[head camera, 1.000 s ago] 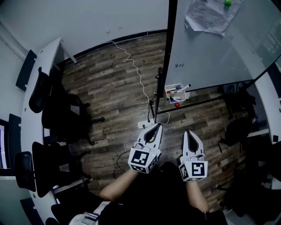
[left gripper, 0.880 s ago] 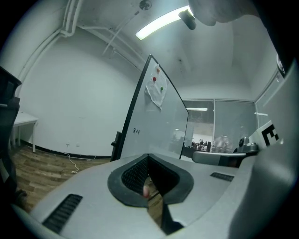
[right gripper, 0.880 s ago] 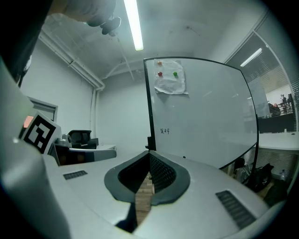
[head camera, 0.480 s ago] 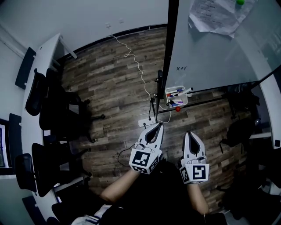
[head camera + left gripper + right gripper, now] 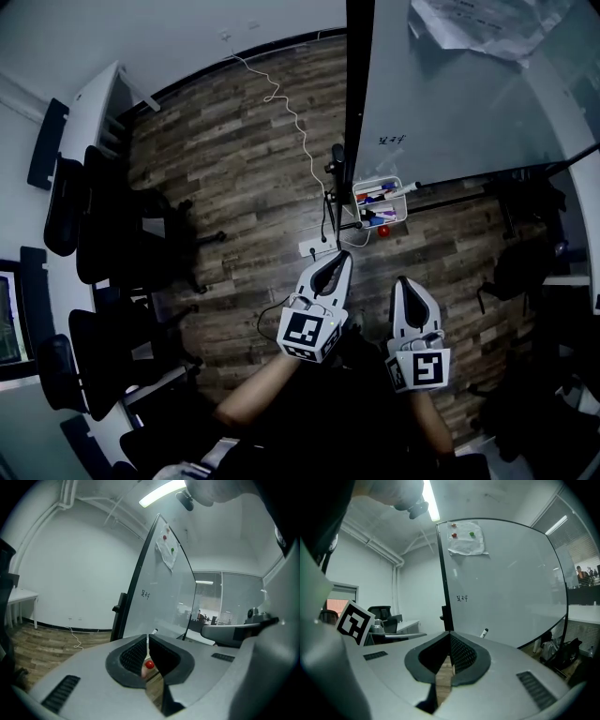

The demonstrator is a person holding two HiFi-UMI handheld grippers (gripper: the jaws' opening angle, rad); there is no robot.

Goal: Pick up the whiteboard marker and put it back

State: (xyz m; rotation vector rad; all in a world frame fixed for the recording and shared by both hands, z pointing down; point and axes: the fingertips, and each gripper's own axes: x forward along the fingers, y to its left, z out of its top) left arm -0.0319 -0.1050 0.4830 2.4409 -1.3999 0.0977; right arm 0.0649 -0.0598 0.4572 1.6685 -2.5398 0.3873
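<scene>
Both grippers, left and right, have jaws together and empty, well short of the whiteboard marker poking from the tray under the whiteboard. We should spread the right jaws early and take its barrel crosswise.

Dark wood-plank floor ran up to white walls. Black chairs stood along the edge of a curved white desk at the left. A white cable snaked over the floor. A strip light glowed on the ceiling
</scene>
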